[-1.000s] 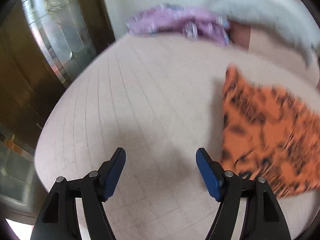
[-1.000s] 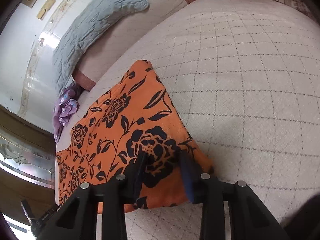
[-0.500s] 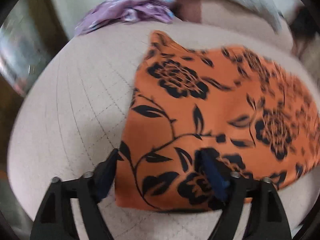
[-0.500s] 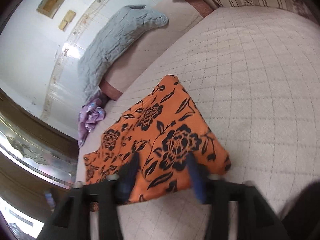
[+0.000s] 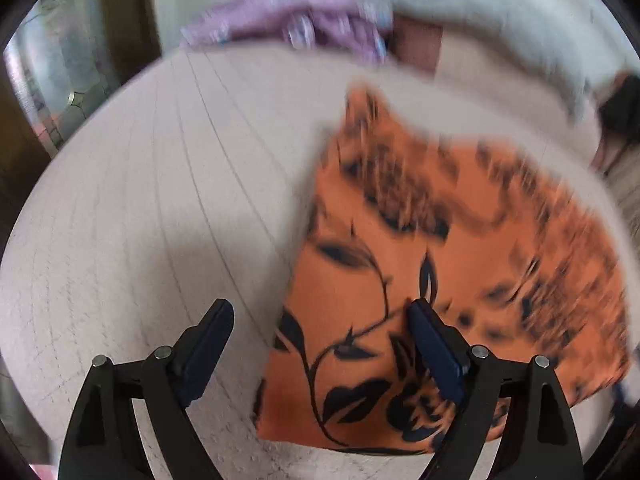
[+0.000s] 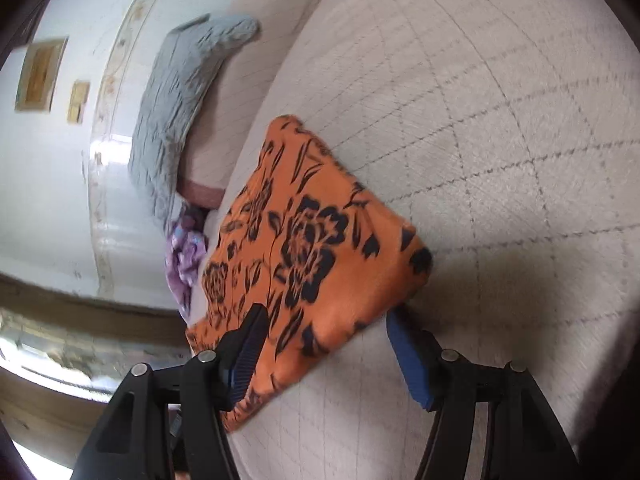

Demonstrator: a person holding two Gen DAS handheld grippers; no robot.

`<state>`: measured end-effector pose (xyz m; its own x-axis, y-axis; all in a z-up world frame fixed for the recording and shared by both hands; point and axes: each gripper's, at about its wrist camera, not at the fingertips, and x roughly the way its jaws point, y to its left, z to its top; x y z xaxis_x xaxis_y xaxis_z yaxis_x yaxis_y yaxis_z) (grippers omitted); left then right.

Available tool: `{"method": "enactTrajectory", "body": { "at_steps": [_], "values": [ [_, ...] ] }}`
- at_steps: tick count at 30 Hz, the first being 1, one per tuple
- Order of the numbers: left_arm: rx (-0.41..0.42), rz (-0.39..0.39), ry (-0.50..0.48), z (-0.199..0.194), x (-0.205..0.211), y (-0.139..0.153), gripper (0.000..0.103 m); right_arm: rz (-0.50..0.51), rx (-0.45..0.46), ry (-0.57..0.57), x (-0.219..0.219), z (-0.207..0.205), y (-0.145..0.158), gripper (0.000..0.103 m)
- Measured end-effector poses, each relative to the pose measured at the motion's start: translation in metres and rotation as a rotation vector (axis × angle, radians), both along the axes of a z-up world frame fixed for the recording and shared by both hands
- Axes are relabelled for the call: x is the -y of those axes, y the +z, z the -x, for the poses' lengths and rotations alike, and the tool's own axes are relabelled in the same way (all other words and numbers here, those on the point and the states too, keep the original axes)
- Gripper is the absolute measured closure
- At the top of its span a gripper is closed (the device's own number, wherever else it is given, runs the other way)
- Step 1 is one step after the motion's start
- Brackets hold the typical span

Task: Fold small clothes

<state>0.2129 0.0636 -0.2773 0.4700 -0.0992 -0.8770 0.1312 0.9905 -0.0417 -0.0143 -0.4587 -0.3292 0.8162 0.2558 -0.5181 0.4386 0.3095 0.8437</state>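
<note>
Left tongs (image 5: 320,344): blue-padded jaws spread wide, gripping nothing — poised over the near left corner of the folded orange cloth with black flowers (image 5: 432,280).
Cloth, left view: flat on the cream quilted bedspread (image 5: 160,208).
Right tongs (image 6: 324,344): wide apart, empty — straddling the cloth's (image 6: 304,248) near corner.
Behind: crumpled purple garment (image 6: 184,256), grey pillow (image 6: 176,112).
</note>
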Motion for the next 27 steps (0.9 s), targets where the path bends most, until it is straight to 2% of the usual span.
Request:
{"method": "enactTrajectory", "body": {
  "at_steps": [2, 8, 10, 11, 12, 13, 15, 17, 21, 25, 27],
  "values": [
    [0.04, -0.004, 0.009, 0.0, 0.0, 0.004, 0.009, 0.007, 0.004, -0.018, 0.003, -0.005, 0.0, 0.037],
    [0.045, -0.061, -0.012, -0.01, 0.022, 0.006, 0.009, 0.112, 0.011, -0.023, 0.005, -0.03, 0.005, 0.038],
    [0.051, -0.091, -0.034, -0.011, 0.037, 0.009, 0.009, 0.171, -0.013, -0.009, 0.003, -0.036, 0.006, 0.049],
    [0.047, -0.114, -0.042, -0.012, 0.04, 0.01, 0.009, 0.199, -0.032, 0.0, 0.004, -0.039, 0.005, 0.065],
    [0.042, -0.131, -0.052, -0.011, 0.052, 0.016, 0.009, 0.208, -0.034, 0.006, 0.005, -0.039, 0.003, 0.069],
    [0.044, -0.14, -0.064, -0.012, 0.053, 0.018, 0.009, 0.211, -0.028, 0.006, 0.005, -0.039, 0.003, 0.07],
    [0.059, -0.141, -0.019, -0.017, 0.046, 0.022, 0.009, 0.239, -0.036, 0.02, 0.003, -0.039, 0.009, 0.072],
    [0.038, -0.106, 0.025, -0.025, 0.036, 0.022, 0.008, 0.263, -0.042, 0.03, -0.001, -0.04, 0.014, 0.075],
    [-0.005, -0.045, 0.045, -0.035, 0.031, 0.021, 0.007, 0.371, -0.003, 0.052, -0.02, -0.044, 0.049, 0.078],
    [0.065, -0.07, 0.077, -0.032, 0.021, 0.038, 0.007, 0.49, 0.069, 0.12, -0.054, -0.056, 0.099, 0.078],
    [0.099, -0.077, 0.132, -0.036, 0.007, 0.048, 0.007, 0.523, 0.11, 0.17, -0.078, -0.065, 0.122, 0.079]
  ]
}}
